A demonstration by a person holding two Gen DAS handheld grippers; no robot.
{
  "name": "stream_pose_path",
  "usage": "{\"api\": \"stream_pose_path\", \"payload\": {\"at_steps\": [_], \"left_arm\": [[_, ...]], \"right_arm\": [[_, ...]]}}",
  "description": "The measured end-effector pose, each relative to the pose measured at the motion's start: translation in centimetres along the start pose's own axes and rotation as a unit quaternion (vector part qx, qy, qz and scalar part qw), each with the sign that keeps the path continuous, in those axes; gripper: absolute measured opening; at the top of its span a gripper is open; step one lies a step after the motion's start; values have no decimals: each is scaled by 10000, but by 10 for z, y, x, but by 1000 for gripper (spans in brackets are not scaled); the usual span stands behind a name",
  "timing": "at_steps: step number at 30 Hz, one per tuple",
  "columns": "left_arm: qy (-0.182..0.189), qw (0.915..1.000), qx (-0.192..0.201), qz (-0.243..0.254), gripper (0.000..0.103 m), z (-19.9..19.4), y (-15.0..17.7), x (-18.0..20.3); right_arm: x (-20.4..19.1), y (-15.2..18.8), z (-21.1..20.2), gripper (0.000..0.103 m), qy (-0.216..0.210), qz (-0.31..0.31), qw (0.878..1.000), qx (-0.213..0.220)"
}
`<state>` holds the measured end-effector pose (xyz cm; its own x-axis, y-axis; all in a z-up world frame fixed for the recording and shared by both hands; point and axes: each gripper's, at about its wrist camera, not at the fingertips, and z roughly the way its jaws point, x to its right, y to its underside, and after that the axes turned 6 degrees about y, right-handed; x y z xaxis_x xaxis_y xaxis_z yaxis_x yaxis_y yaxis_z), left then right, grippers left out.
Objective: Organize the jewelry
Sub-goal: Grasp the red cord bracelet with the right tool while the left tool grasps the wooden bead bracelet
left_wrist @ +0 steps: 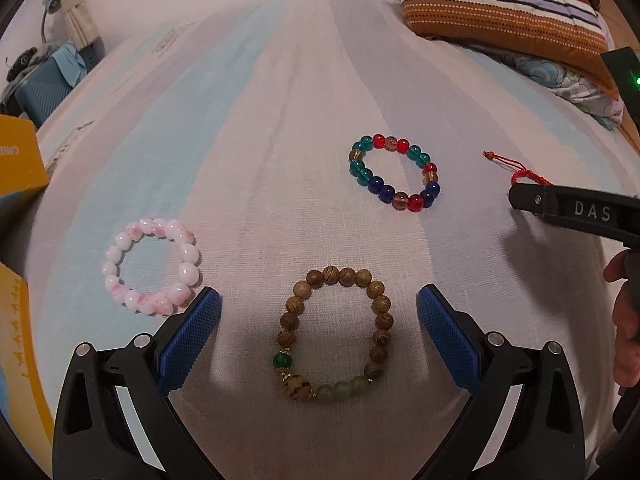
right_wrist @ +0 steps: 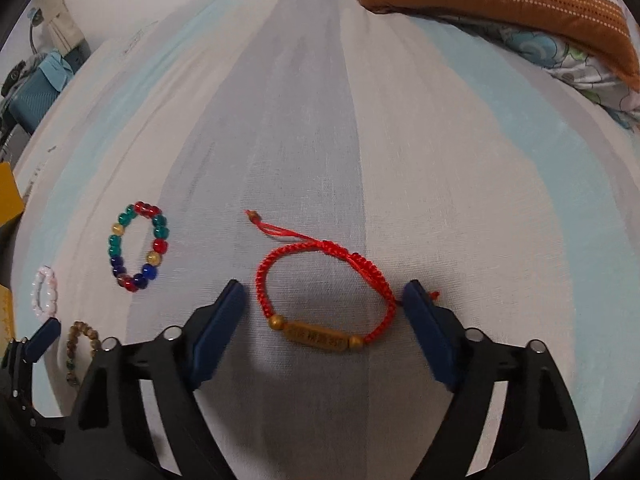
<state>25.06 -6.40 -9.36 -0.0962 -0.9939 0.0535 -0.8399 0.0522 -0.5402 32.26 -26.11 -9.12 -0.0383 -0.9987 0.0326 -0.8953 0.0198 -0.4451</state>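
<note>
Several bracelets lie on a striped bed sheet. My left gripper is open, its blue pads on either side of a brown wooden-bead bracelet. A pink bead bracelet lies to its left and a multicoloured glass-bead bracelet farther ahead. My right gripper is open around a red woven cord bracelet with a gold bar. The right wrist view also shows the glass-bead bracelet, the pink bracelet and the wooden bracelet at left.
A yellow box stands at the left edge. A striped pillow and floral cloth lie at the back right. A blue case sits beyond the bed's far left edge.
</note>
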Motion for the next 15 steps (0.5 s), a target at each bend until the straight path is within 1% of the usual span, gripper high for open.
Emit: {"api": "stream_pose_path", "payload": {"at_steps": [1,2,3,4,5,6,7,8,9,11,12,15], "left_arm": [[6,10000,12,-15,95,0,0,0],[-8,10000,43,2,91,-1,1,0],[-20,10000,49,44,88,0,0,1],[-24,10000,57,78,83,-1,1,1],[-13,9999,70,76,76,-2,1,1],[-10,10000,65,64,72,-2,1,2],[-8,10000,62,58,66,-4,2,1],[6,10000,58,48,60,-5,2,0],[19,10000,50,30,57,-6,3,-2],[16,10000,33,-9,45,-8,3,-3],[19,10000,25,-29,43,-9,3,-4],[8,10000,19,-57,25,-11,2,-7]], "right_arm": [[0,0,0,70,20,0,10000,4],[-1,1,0,66,25,-2,10000,9],[-1,2,-1,62,29,-11,10000,23],[-1,2,-2,59,34,-16,10000,30],[-2,3,-3,55,34,-22,10000,40],[-2,4,-4,51,35,-24,10000,48],[-1,3,-4,49,33,-32,10000,49],[-1,4,-5,44,33,-50,10000,57],[-1,5,-5,42,30,-55,10000,61],[-1,6,-6,38,26,-74,9999,66],[-1,7,-7,36,22,-85,9999,65],[-1,7,-8,31,14,-84,9999,61]]}}
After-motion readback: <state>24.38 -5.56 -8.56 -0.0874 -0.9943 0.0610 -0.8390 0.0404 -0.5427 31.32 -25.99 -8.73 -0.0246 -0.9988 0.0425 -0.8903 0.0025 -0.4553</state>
